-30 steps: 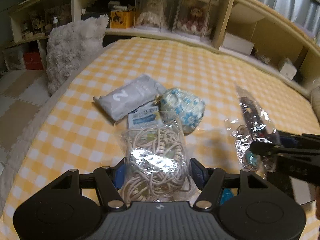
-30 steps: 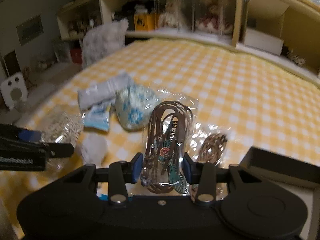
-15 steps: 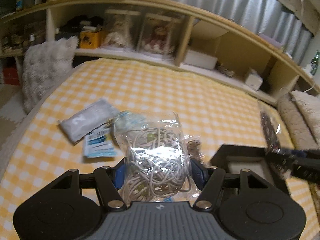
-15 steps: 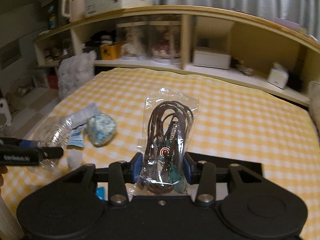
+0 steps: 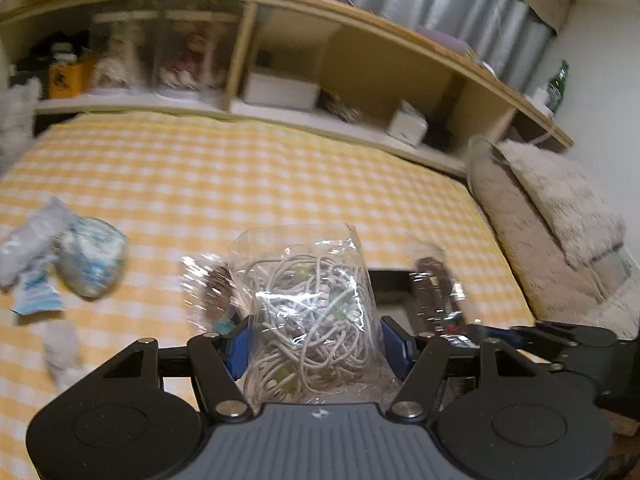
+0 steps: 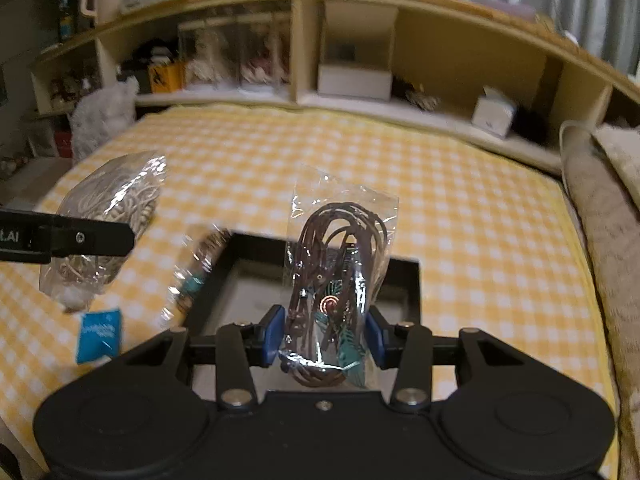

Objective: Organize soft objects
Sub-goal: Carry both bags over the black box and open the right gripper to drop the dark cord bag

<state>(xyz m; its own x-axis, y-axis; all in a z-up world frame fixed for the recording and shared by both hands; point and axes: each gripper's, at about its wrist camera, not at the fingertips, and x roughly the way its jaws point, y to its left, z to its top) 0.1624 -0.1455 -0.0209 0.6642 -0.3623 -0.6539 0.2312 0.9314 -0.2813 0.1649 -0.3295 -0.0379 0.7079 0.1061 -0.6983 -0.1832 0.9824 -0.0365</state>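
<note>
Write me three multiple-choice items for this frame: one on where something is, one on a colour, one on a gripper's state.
1. In the right wrist view, where does the black tray lie?
A. on a shelf
B. on the yellow checked bedspread, behind the right gripper's bag
C. on the floor

2. What colour are the cords in the bag of cords held by the left gripper?
A. whitish
B. red
C. black

3. What is the state of the right gripper?
A. open and bare
B. shut on a pillow
C. shut on the bag of brown cords

Answers: 1 B, the tray's dark rim sits on the checked cloth just past the held bag. 2 A, pale tangled cords show through the clear plastic. 3 C, both blue pads press the bag's sides.
</note>
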